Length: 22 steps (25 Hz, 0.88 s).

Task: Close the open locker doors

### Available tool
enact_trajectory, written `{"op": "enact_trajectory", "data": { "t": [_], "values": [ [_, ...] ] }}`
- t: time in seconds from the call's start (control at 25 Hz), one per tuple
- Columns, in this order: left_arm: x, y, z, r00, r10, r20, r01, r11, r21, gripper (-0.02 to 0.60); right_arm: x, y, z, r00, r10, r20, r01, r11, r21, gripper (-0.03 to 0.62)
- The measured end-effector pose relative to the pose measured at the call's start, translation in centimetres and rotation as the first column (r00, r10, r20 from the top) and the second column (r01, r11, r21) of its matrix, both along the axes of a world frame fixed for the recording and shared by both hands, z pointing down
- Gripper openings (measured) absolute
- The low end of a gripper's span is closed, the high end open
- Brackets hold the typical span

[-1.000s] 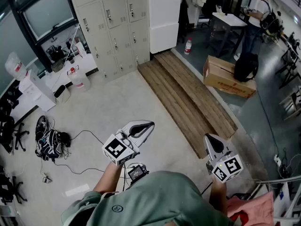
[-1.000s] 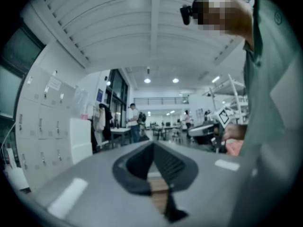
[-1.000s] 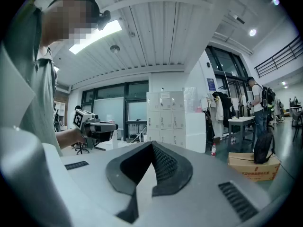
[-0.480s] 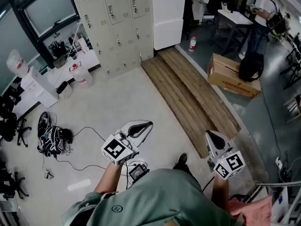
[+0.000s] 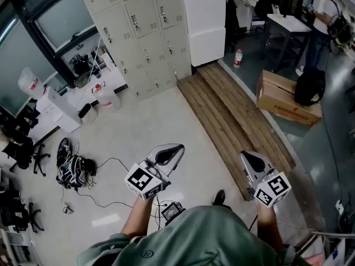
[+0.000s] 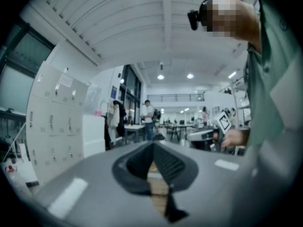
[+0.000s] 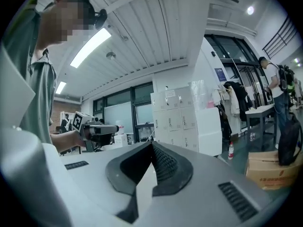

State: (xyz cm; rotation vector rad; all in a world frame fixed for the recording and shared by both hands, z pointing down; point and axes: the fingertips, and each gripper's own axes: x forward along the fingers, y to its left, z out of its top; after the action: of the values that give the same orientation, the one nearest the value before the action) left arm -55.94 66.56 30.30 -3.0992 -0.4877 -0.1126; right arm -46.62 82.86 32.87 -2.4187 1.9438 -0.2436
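A bank of beige lockers [image 5: 138, 32] stands across the floor at the far wall, and every door that shows looks flush. In the left gripper view the lockers [image 6: 52, 126] rise at the left; in the right gripper view the lockers [image 7: 177, 122] stand straight ahead. My left gripper [image 5: 168, 155] is held low in front of me, shut, with nothing in it. My right gripper [image 5: 250, 160] is also shut and holds nothing. Both are several steps from the lockers. Their jaws meet at the tips in the left gripper view [image 6: 152, 144] and the right gripper view [image 7: 151, 144].
A white cabinet [image 5: 205, 21] adjoins the lockers' right side. A wooden platform [image 5: 233, 121] runs along the right, with a cardboard box [image 5: 288, 98], a black backpack [image 5: 310, 85] and a bottle [image 5: 238, 57] beyond it. A bag with cables [image 5: 72, 165] and water jugs [image 5: 105, 96] lie left. A person [image 5: 333, 10] stands far right.
The head view has swung, so the lockers now sit further right and a little nearer. Both grippers stay shut and hold the same pose in front of me.
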Motion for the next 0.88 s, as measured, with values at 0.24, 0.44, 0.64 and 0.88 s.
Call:
{"op": "enact_trajectory", "data": {
  "t": [0.24,0.44,0.64,0.88],
  "values": [
    [5.3,2.0,0.6,0.998,-0.052,-0.027,0.054,0.997,0.055,0.003,7.2,-0.9,-0.4,0.994,-0.098,-0.046,0.099,0.995,0.016,-0.003],
    [7.5,2.0,1.5,0.986,-0.163,-0.035,0.164,0.986,0.02,0.003,11.9,-0.4,1.0,0.987,-0.154,-0.048,0.154,0.988,0.001,-0.003],
    [10.7,2.8,-0.8,0.985,-0.164,-0.05,0.167,0.984,0.065,0.003,16.1,-0.8,-0.2,0.983,-0.178,-0.037,0.179,0.984,0.021,-0.003],
    [11.0,0.0,0.7,0.971,-0.239,0.032,0.234,0.967,0.104,0.003,16.5,-3.6,1.3,0.974,-0.224,0.036,0.222,0.974,0.052,-0.003]
  ]
}}
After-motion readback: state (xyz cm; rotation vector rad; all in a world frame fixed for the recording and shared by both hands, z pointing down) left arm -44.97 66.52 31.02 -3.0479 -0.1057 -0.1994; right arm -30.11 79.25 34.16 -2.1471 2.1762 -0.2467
